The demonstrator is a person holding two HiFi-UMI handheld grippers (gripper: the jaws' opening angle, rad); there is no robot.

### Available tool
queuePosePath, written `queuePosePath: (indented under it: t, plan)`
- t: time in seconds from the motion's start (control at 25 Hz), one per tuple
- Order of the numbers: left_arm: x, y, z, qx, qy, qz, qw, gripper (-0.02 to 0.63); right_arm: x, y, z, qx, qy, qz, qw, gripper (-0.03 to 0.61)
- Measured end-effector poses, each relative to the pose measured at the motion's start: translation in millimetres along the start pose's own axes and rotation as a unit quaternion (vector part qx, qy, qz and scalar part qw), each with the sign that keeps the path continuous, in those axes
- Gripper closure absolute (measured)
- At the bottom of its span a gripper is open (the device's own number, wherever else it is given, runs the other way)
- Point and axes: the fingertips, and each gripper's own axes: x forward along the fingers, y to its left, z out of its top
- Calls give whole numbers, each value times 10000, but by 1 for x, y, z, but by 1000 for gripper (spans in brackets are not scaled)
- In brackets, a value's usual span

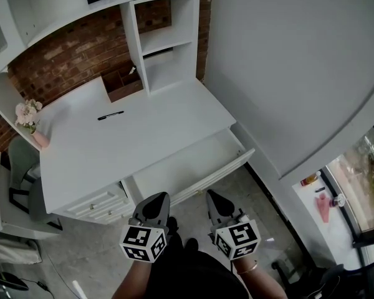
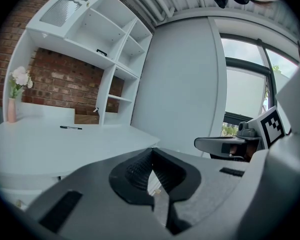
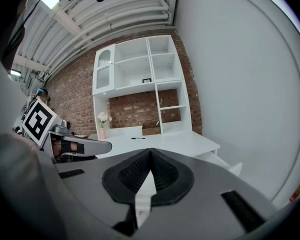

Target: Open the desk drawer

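Desk drawer (image 1: pixel 190 164) is standing pulled out. Left gripper (image 1: pixel 157 199) and right gripper (image 1: pixel 210 197) are hovering before it, all 4 jaws clenched, empty

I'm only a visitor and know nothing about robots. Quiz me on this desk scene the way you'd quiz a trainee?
1. True or false: the drawer under the desk top stands pulled out.
2. The pen on the desk is: A) black B) red C) green
3. Fill in: the jaws of the left gripper and the right gripper are both ____, holding nothing.
Key: 1 true; 2 A; 3 shut.
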Motion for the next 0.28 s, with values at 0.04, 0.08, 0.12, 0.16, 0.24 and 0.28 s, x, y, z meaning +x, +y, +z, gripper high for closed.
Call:
queuePosePath:
  t: [0.04, 0.08, 0.12, 0.16, 0.24, 0.28]
  plan:
    - [-1, 0, 0, -8, 0, 9, 10000, 604, -1, 0, -1, 5, 0, -4, 10000, 574]
    - [-1, 0, -1, -10, 0, 16, 10000, 604, -2, -1, -2, 9, -5, -17, 10000, 574]
    - [-2, 0, -1, -7, -1, 21, 10000, 606, -3, -1, -2, 9, -13, -33, 10000, 574]
    - [-3, 0, -1, -3, -5, 27, 10000, 604, -4, -1, -2, 5, -21, -49, 10000, 574]
    - [-6, 1, -2, -1, -20, 44, 10000, 604, -5, -1, -1, -3, -35, -70, 10000, 574]
    - [-7, 2, -2, -2, -28, 54, 10000, 604, -5, -1, -1, -7, -41, -79, 10000, 574]
